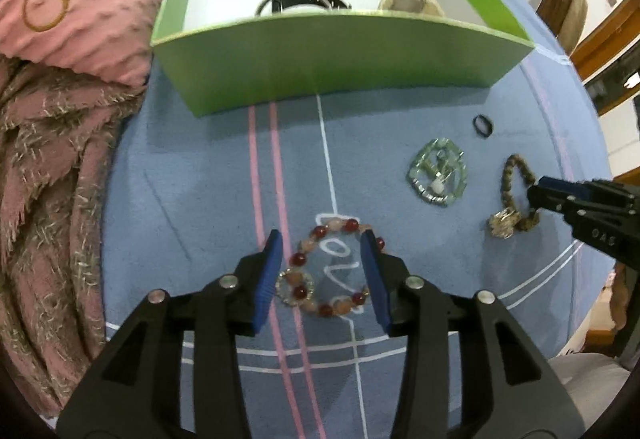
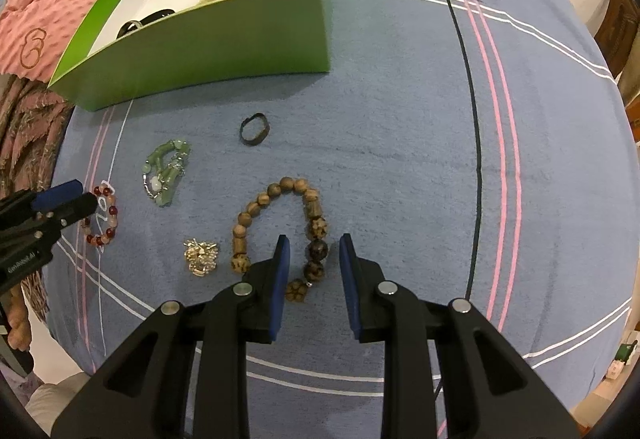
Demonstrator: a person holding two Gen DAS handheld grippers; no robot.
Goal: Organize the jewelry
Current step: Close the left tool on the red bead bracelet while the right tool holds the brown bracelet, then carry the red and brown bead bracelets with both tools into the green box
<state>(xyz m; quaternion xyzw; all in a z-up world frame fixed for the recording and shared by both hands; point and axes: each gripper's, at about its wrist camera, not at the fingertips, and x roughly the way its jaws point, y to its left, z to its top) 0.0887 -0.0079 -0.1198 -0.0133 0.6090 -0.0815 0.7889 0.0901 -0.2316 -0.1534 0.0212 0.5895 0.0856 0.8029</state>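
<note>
three bracelets (image 2: 280, 227) outside box (image 2: 208, 51)

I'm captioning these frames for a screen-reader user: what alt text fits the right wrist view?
Right gripper, jaws open, hovers over a wooden bead bracelet on a blue striped cloth. Left of it lie a gold brooch, a green bead bracelet, a black ring and a red bead bracelet under the left gripper; a green box stands behind.

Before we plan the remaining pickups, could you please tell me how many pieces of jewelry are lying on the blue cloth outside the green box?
5: red bead bracelet far left, green bracelet, black ring nearest the box, gold brooch, wooden bead bracelet. None looks hidden.
</note>
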